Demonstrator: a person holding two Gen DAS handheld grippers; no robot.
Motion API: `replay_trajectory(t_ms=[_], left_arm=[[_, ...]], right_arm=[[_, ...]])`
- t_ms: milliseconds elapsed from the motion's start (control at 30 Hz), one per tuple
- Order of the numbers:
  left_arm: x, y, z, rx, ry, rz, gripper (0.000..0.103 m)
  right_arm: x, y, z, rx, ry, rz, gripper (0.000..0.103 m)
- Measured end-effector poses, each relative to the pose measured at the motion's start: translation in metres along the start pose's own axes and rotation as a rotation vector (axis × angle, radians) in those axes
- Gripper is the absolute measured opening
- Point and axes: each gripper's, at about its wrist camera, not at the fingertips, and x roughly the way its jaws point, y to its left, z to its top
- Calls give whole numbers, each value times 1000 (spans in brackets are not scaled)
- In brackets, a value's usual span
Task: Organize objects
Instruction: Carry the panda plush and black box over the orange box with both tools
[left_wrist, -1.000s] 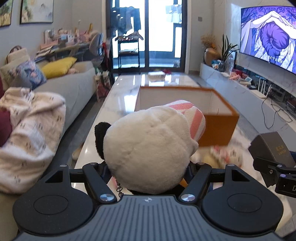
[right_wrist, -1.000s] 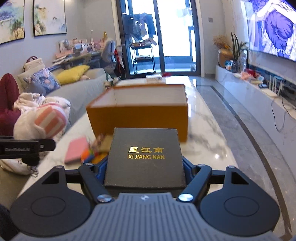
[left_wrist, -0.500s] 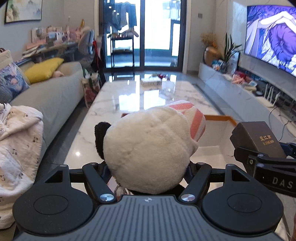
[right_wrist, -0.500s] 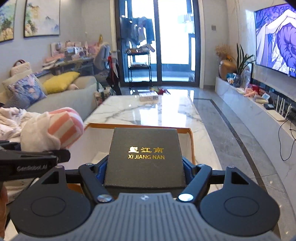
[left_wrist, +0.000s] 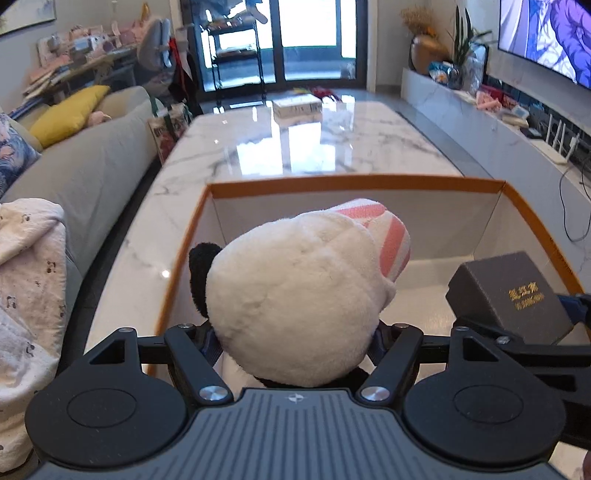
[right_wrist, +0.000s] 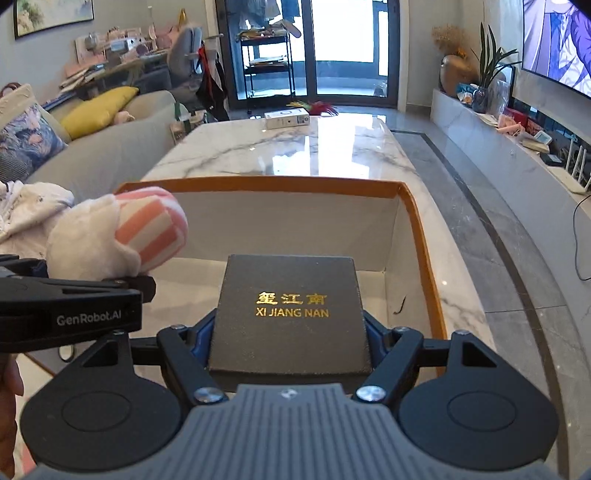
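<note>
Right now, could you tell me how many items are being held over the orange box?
2: the plush toy in the left gripper, the dark gift box in the right gripper.

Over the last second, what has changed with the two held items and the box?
Both claws carried their loads forward and over the orange box: the plush panda and the dark Xi Jiang Nan case now hang above its open inside. Both grips are unchanged; nothing released.

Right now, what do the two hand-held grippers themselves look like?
Both look alike: a ribbed grey body, matte black arms with round disc plates and silver screws, and blue pads on the fingers. The left hand-held gripper carries white "GenRobot.AI" lettering on its side, seen from the right wrist. The right hand-held gripper matches. No cables or sleeves show.
</note>
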Motion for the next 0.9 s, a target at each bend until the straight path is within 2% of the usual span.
replay_trajectory(t_ms=[167,233,367,533,667,900], left_arm=[[8,-5,-3,36,64,12,84],[11,-12,-3,68,74,44,84],[11,-17,-7,102,130,60,84],[15,-16,-11,97,216,34,84],[18,-16,-15,89,251,40,85],[21,-14,-15,56,272,52,84]], right_arm=[[3,5,1,-53,42,-31,76],[3,3,-1,-66,49,-50,76],[5,9,-2,-120,82,-79,76],[1,10,-3,-139,114,-83,76],[-1,11,-4,-135,142,-73,76],[2,15,-3,-133,134,-120,76]])
